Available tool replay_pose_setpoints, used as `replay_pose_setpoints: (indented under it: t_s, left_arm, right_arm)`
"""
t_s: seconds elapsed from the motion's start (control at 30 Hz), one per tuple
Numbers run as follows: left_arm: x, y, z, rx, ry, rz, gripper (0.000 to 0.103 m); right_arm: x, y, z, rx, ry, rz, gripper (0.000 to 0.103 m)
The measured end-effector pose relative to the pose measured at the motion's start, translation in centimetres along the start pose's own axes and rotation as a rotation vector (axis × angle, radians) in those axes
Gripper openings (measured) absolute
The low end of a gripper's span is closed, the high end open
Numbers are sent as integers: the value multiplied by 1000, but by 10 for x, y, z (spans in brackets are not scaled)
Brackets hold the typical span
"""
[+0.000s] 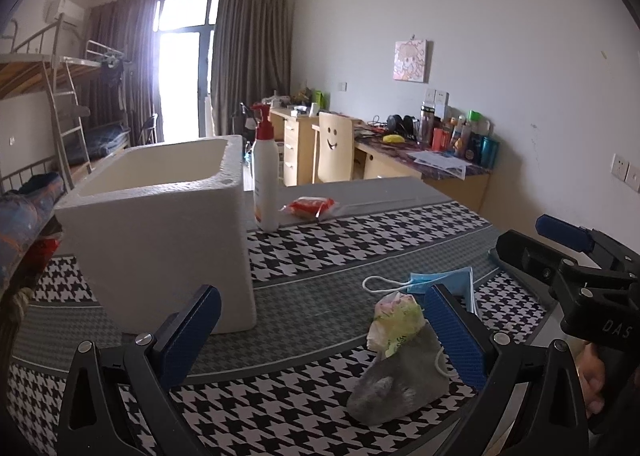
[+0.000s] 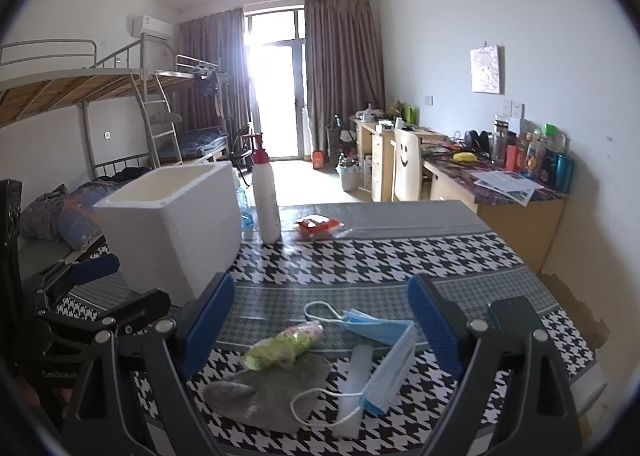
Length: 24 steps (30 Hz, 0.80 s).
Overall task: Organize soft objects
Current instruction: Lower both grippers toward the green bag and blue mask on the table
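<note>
A grey sock (image 1: 394, 382) (image 2: 276, 392) lies on the houndstooth tablecloth (image 1: 352, 244) with a crumpled green-and-pink tissue pack (image 1: 396, 322) (image 2: 282, 346) on its far end. A folded blue face mask (image 1: 444, 282) (image 2: 384, 352) with white ear loops lies just right of them. My left gripper (image 1: 320, 332) is open, low over the cloth, the sock near its right finger. My right gripper (image 2: 322, 326) is open too, above the mask and sock, touching nothing. A white foam box (image 1: 160, 223) (image 2: 172, 215), open at the top, stands at the left.
A white pump bottle (image 1: 265, 175) (image 2: 266, 195) with a red cap stands right of the box, a red snack packet (image 1: 314, 207) (image 2: 318, 228) beside it. Beyond the table's far edge are desks, a chair and bunk beds. A wall runs along the right.
</note>
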<state>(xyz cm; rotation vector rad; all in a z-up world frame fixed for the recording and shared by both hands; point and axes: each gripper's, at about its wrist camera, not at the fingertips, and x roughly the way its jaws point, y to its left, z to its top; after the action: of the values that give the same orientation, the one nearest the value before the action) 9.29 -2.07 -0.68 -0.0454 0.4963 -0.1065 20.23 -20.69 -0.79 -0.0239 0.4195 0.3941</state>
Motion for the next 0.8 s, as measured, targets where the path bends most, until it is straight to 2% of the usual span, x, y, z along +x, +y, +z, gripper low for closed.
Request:
replay_pose_setpoints:
  t_s: [0.8]
  left_arm:
    - [56,-35,-6,58,116,-43,102]
  right_arm:
    - [31,-45,-27,71,127,-53,91]
